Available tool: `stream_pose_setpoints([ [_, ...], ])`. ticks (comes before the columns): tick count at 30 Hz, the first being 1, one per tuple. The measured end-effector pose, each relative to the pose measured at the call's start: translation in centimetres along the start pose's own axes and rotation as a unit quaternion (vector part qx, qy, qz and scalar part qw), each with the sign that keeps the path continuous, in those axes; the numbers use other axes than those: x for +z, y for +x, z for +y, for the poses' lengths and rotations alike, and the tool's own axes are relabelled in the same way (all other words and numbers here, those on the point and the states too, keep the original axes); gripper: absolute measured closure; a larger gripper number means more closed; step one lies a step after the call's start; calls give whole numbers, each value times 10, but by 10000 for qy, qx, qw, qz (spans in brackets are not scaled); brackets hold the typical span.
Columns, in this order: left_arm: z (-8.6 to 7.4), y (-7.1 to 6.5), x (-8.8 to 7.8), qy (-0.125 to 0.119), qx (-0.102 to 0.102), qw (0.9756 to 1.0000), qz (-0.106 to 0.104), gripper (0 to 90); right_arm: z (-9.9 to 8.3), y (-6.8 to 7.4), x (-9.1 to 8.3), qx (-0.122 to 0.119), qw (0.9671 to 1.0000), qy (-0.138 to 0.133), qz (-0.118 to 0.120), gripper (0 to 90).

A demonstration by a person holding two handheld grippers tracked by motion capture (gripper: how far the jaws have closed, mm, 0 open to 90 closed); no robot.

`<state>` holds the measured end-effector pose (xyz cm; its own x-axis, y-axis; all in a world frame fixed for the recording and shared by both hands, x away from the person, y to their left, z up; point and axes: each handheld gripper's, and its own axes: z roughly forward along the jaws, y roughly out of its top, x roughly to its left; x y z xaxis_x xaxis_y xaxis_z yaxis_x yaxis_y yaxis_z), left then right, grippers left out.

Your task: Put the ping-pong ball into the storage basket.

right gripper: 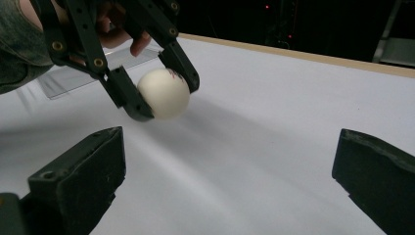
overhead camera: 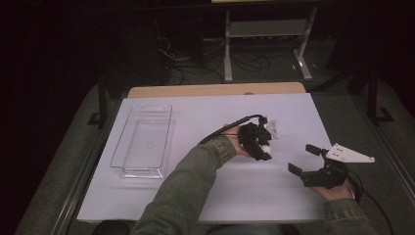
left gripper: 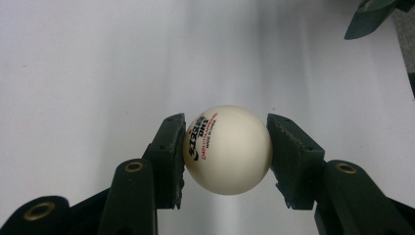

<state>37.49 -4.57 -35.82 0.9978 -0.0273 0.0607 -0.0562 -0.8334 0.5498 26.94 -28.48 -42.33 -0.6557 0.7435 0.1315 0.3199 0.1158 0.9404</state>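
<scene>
Ball (left gripper: 227, 149) print partly behind pad

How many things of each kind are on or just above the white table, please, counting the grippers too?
White ball: 1, clamped in the left gripper
Clear plastic tray: 1
Black grippers: 2, the left one and the right gripper, whose jaws stand wide apart
Total: 4

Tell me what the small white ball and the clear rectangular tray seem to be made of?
The small white ball looks like thin matte plastic, with printed lettering like a table-tennis ball's. The clear rectangular tray seems glossy transparent plastic, possibly acrylic: the sheet shows through it.
</scene>
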Motion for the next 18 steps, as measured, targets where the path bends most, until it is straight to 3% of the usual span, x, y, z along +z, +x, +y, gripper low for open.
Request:
stream_pose_setpoints([
  [9,-7,1,-15,83,-91,9998,151,514,-1,1,1,-28,10000,60,23,0],
  [18,-11,2,-29,70,-139,9997,165,514,-1,1,0,-12,10000,40,-11,0],
])
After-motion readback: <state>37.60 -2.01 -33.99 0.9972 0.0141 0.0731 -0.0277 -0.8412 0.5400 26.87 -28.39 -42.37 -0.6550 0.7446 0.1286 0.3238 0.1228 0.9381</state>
